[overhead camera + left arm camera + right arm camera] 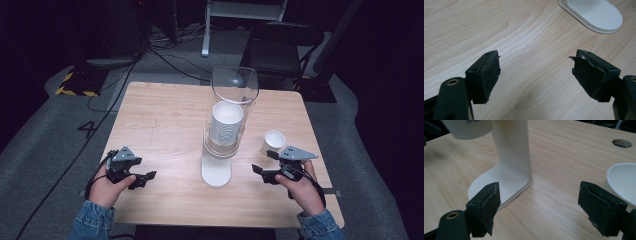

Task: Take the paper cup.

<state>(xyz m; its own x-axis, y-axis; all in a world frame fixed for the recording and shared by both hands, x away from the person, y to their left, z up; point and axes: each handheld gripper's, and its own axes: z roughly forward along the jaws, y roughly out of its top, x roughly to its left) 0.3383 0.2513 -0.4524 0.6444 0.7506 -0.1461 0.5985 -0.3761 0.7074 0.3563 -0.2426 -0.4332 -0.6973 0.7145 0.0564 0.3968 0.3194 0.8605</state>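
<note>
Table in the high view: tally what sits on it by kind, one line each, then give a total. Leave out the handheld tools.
Cup dispenser with clear tube: 1
Stack of paper cups in the tube, individual cups too close to count: 1
Loose white paper cup: 1
Total: 3

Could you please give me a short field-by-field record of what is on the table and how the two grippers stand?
surface: light wooden table
centre: white cup dispenser stand with a clear tube holding a stack of paper cups
loose item: single paper cup, upright, on the table right of the stand
left gripper: jaws open, holding nothing, low over bare wood left of the stand's base
right gripper: jaws open, holding nothing, beside the single cup
contact: neither gripper touches a cup
</note>
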